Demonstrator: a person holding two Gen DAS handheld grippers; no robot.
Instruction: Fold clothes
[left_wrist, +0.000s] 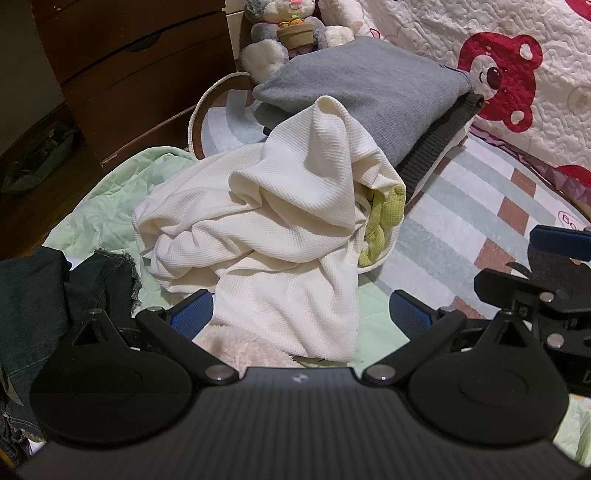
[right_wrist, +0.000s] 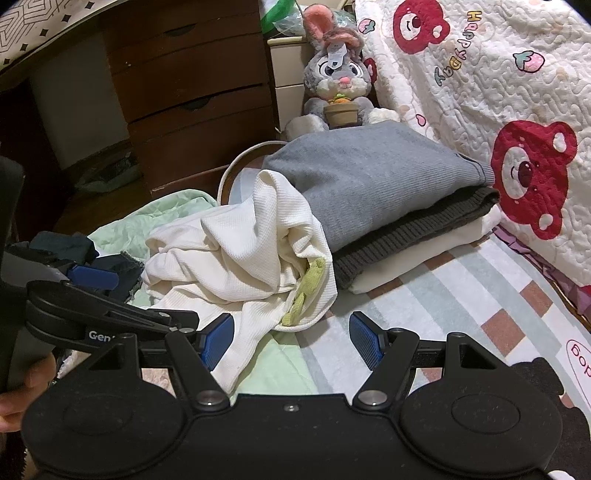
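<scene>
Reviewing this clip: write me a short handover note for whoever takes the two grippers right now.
Left gripper: open, empty, facing the crumpled cream waffle-knit top.
Right gripper: open, empty, its left finger beside that top's hanging edge.
Done: folded stack behind the top, grey sweater over a dark knit and a cream piece.
Left: the cream top, unfolded on the green sheet; dark denim heaped to the left.

2 low wrist views – shared white garment (left_wrist: 273, 236) ahead

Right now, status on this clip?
Both tongs, left and right, open, empty. Crumpled cream waffle-knit shirt unfolded, leaning on folded grey knit stack.
</scene>
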